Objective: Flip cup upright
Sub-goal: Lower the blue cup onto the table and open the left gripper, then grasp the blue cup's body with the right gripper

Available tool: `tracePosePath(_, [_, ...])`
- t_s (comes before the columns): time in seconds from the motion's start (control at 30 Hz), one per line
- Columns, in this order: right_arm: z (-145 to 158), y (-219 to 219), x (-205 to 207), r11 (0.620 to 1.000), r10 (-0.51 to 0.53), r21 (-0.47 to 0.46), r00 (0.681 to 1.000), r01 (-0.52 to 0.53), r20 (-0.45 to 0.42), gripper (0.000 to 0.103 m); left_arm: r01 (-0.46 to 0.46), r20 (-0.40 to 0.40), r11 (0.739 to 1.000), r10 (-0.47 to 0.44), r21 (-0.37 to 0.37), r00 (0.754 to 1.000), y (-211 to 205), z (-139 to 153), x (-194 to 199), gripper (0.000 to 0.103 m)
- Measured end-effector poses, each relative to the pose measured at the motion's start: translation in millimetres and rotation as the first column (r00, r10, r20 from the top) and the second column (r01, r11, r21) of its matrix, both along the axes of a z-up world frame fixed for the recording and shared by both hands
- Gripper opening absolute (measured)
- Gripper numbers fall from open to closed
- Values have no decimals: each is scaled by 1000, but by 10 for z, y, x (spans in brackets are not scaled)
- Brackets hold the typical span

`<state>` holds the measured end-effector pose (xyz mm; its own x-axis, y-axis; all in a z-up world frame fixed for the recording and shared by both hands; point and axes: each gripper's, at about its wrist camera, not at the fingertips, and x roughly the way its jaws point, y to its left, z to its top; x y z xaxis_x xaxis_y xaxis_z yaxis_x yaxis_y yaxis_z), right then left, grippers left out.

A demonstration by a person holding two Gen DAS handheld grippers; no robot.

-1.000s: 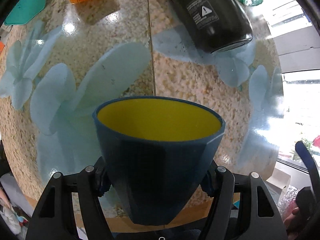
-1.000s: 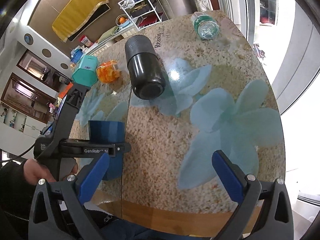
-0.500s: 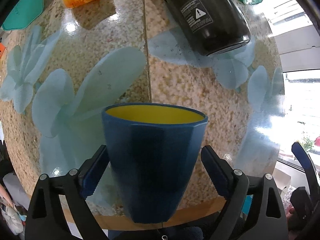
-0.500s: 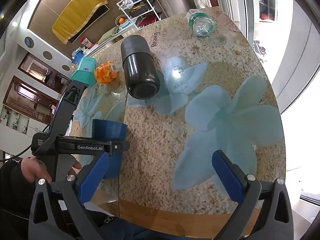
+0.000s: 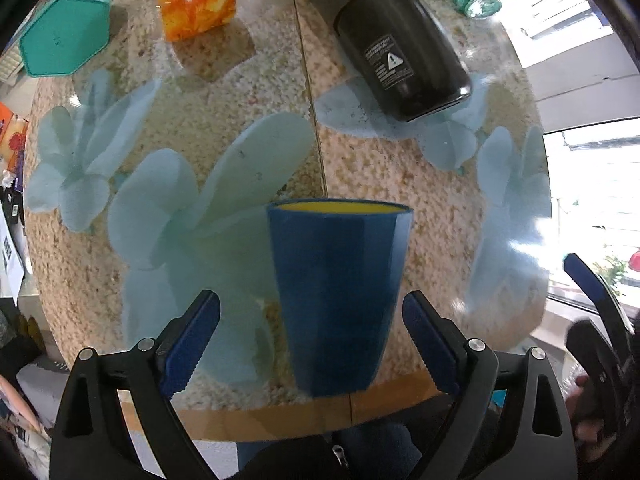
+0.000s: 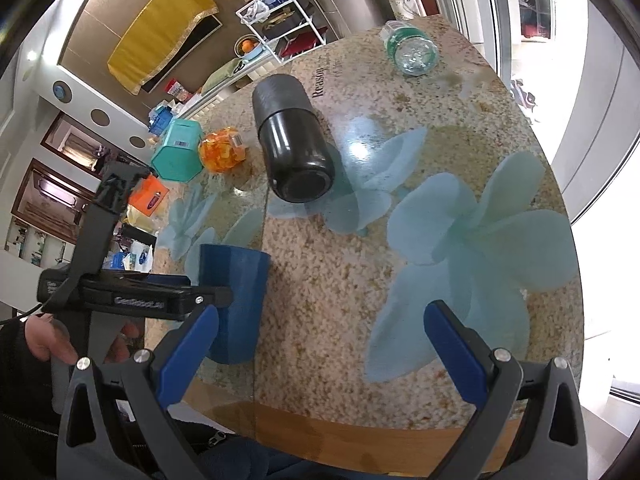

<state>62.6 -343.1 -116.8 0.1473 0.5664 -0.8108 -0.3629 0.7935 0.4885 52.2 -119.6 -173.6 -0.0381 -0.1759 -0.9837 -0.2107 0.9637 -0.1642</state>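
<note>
A dark blue cup (image 5: 338,296) with a yellow inside stands upright on the flower-patterned table (image 5: 240,120), near its front edge. My left gripper (image 5: 312,346) is open, its blue fingers apart on either side of the cup and not touching it. The cup also shows in the right wrist view (image 6: 236,296), at the left, with the left gripper's black body (image 6: 132,300) beside it. My right gripper (image 6: 320,350) is open and empty, over the table's front edge to the right of the cup.
A large black cylinder (image 5: 396,52) lies on its side at the back. An orange container (image 5: 196,0) and a teal hexagonal box (image 5: 66,28) sit at the back left. A green glass jar (image 6: 412,50) lies at the far edge.
My left gripper has opened and drawn back from the cup. The cup, tilted in the grip a second ago, now stands upright on the table. The right gripper has hardly moved.
</note>
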Motion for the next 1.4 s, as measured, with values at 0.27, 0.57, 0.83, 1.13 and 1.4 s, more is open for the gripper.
tracePosePath(0.27, [91, 329, -38, 1000, 12, -14, 1000, -12, 18, 103, 47, 91, 998, -44, -31, 995, 416, 436, -289, 103])
tracePosePath(0.57, [22, 944, -21, 995, 0, -95, 1000, -2, -25, 103, 78, 130, 995, -69, -66, 989, 1002, 421, -523, 103])
tracePosePath(0.83, [-204, 1498, -16, 971, -2, -239, 997, -16, -77, 103, 124, 137, 989, -112, -84, 984, 1361, 305, -582, 103])
tracePosePath(1.13, [-494, 1808, 58, 937, -30, -349, 992, -14, -120, 103, 181, 110, 977, -169, -112, 979, 1545, 109, -723, 103])
tracePosePath(1.4, [-829, 2032, 201, 900, -26, -430, 975, -73, -220, 103, 155, 87, 977, -143, -149, 986, 1753, 3, -850, 103])
